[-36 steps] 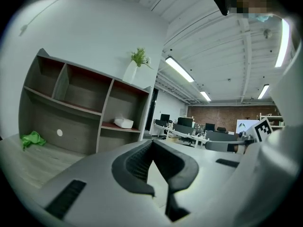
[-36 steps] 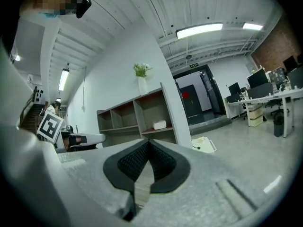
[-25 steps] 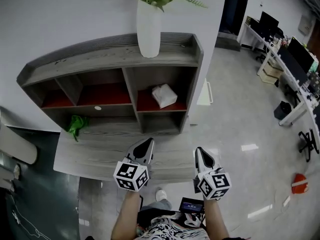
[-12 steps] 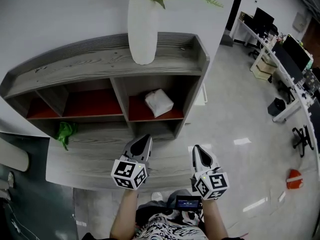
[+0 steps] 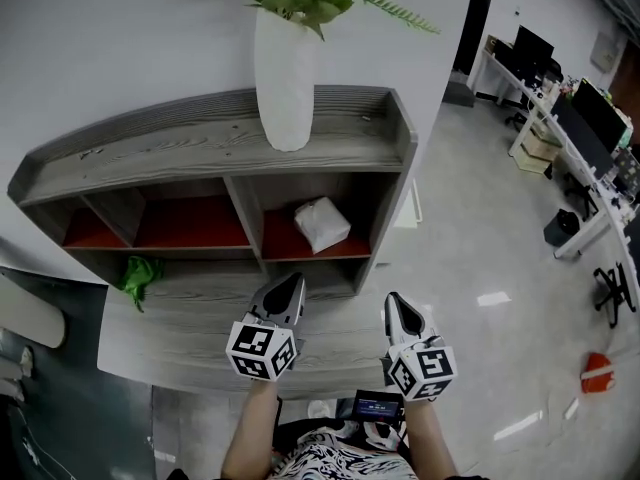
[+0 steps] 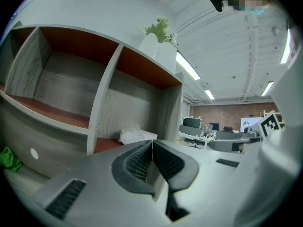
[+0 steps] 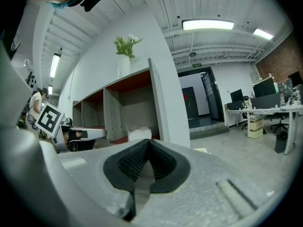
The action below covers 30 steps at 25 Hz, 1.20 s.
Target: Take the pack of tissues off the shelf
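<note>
A white pack of tissues [image 5: 322,224] lies on the red floor of the right compartment of a grey wooden shelf [image 5: 200,146]. It also shows as a white pack of tissues [image 6: 136,135] ahead in the left gripper view, and as a pale pack of tissues [image 7: 139,134] in the right gripper view. My left gripper [image 5: 288,286] hovers shut and empty over the lower ledge, below the pack. My right gripper [image 5: 396,305] is shut and empty too, off the shelf's right front corner.
A tall white vase [image 5: 286,76] with green leaves stands on the shelf top. A green item [image 5: 138,274] lies on the lower ledge at the left. Desks with monitors [image 5: 585,118] and a chair stand far right on the shiny floor.
The view has shifted slightly, so the shelf sits a little lower in the frame. Both grippers hold almost the same place and stay shut.
</note>
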Available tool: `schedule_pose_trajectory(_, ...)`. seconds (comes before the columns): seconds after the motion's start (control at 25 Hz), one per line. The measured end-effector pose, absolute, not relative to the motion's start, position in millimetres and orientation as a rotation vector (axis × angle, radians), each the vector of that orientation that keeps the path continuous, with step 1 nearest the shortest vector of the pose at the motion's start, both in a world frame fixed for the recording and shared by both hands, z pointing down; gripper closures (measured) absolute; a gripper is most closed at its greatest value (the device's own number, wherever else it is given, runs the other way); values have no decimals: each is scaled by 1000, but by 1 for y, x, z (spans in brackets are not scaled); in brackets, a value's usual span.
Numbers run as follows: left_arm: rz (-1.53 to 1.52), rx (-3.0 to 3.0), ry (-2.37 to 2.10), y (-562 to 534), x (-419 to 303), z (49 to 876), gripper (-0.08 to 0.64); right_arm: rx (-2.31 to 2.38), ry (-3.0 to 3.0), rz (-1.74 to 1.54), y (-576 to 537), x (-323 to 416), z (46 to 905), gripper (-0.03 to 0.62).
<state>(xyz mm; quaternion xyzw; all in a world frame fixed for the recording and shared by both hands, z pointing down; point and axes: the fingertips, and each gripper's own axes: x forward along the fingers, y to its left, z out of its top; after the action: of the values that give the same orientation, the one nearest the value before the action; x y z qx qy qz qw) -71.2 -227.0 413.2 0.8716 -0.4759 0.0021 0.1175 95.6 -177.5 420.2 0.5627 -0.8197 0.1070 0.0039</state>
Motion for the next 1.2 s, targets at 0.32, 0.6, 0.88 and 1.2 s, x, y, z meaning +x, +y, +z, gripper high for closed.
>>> schedule_pose_trajectory(0.32,-1,2503,-1394,-233,-67,418,551,1717,-2601,375,-192,92,427,589)
schedule_pose_trajectory(0.6,0,2485,-1419,-245,-62,422,551,1687,-2601,398,-199,98,436,589)
schedule_pose_trajectory(0.88,57,2468,-1474,-263,-53,433,549,1699,-2580,433,-212,116,445,589)
schedule_pose_trajectory(1.2,119,2465,-1504,-285,-45,440,509,1698,-2556,484,-228,130,459,589)
